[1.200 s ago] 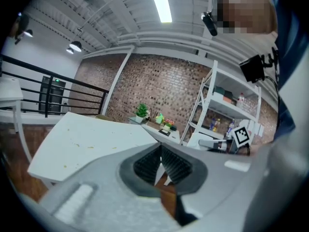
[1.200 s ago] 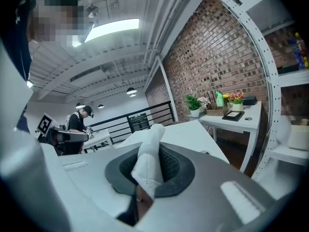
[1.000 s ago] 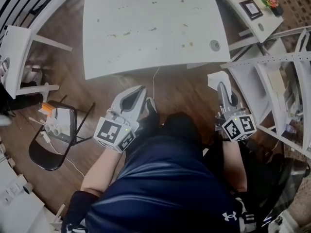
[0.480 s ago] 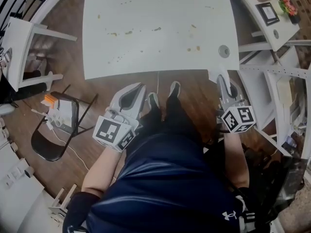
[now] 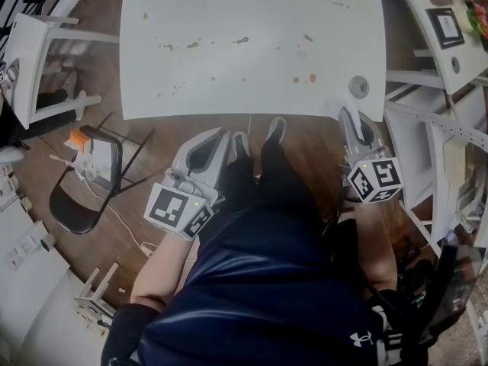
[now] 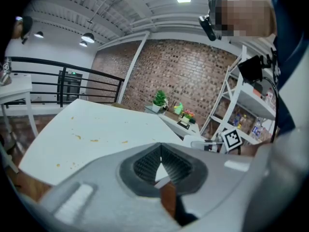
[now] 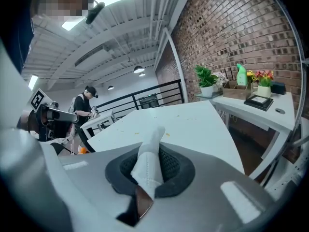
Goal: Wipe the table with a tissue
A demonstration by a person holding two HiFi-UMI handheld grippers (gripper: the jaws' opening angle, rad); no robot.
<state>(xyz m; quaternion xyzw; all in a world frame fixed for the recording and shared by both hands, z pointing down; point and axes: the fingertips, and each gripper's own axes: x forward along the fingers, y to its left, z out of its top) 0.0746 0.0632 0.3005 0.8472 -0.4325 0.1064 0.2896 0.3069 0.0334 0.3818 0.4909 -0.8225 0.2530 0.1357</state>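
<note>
Tissue [image 7: 148, 154] clamped in R gripper [image 7: 146, 174] near table [image 5: 252, 52]; L gripper [image 6: 161, 151] closed

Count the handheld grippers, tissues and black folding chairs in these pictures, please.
grippers: 2, the left gripper and the right gripper
tissue: 1, pinched in the right gripper
black folding chair: 1
Total: 4

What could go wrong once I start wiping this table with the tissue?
The tissue is a narrow folded strip in the right gripper, so it may smear rather than lift the crumbs. Crumbs near the front edge of the table could get swept onto the floor. The round grommet in the tabletop might snag the tissue.
</note>
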